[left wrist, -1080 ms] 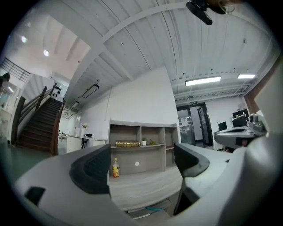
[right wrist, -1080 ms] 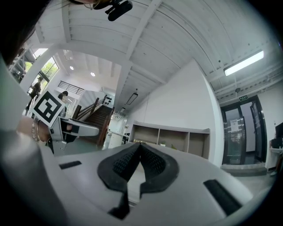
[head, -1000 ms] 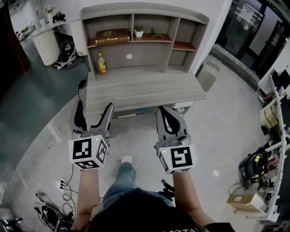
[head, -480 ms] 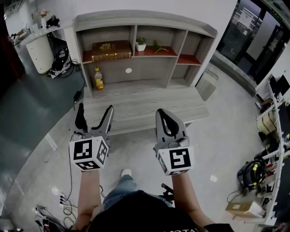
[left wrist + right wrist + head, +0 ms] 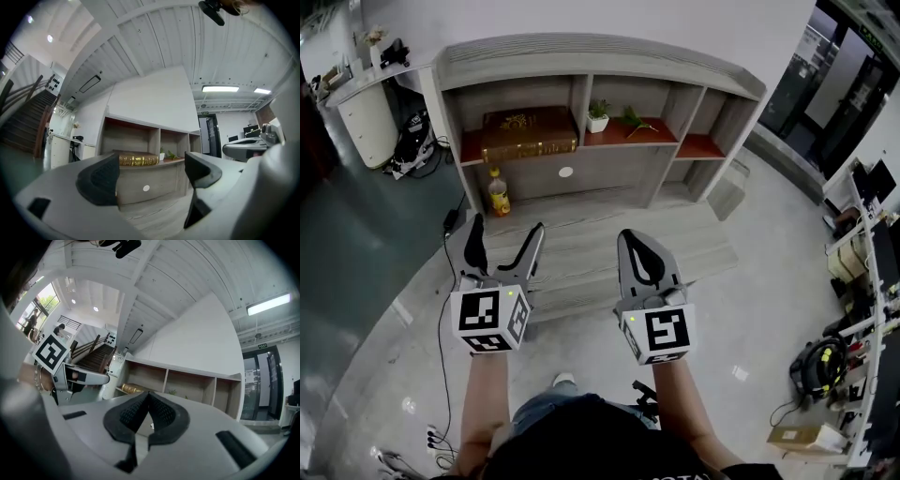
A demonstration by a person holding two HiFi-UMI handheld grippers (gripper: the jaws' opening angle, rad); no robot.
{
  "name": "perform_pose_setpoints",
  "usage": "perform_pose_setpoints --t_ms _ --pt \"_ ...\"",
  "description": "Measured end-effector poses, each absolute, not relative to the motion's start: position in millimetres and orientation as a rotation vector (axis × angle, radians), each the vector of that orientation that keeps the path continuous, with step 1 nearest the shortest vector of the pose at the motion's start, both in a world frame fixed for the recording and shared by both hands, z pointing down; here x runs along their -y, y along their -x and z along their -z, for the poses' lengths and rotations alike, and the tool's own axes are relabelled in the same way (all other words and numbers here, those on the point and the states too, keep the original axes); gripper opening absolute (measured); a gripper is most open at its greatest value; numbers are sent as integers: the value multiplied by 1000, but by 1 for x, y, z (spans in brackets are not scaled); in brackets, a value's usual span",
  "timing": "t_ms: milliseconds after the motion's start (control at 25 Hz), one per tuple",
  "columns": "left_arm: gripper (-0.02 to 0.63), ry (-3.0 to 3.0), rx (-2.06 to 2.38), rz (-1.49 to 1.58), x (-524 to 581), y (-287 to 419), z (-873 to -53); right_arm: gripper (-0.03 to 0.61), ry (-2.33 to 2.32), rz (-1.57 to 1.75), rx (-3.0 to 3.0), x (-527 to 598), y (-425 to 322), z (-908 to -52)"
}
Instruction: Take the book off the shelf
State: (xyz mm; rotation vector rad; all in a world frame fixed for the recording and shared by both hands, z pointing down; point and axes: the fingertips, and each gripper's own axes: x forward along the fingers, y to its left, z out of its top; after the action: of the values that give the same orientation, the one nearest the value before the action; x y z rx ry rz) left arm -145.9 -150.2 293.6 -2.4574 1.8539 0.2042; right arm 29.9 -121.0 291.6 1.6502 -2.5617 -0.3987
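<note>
Left tool point(image 5: 506, 229) gapes, right tool point(image 5: 630, 237) clenched; book point(image 5: 529, 134) shelved well ahead, seemingly flat.

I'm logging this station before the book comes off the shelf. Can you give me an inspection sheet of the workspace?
Surface: wooden desk with a shelf unit on top; the desktop is mostly bare.
Job's things: book lies flat in the shelf's left compartment, untouched.
Clutter: bottle stands on the desk below the book; potted plant and green sprig sit in the middle compartment.
Grippers: left tool open, nothing between its jaws; right tool shut, holding nothing; both well short of the shelf.
Cables: black cable on the floor left of the desk.
Surroundings: white cabinet at left; racks of gear at right.
</note>
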Motion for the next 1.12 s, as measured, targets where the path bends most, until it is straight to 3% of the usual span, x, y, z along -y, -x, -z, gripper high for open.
perform_pose_setpoints --t_ms 1120 --pt "440 2443 -1987 -243 235 167 -307 9 -1555 338 2617 218 -21 -309"
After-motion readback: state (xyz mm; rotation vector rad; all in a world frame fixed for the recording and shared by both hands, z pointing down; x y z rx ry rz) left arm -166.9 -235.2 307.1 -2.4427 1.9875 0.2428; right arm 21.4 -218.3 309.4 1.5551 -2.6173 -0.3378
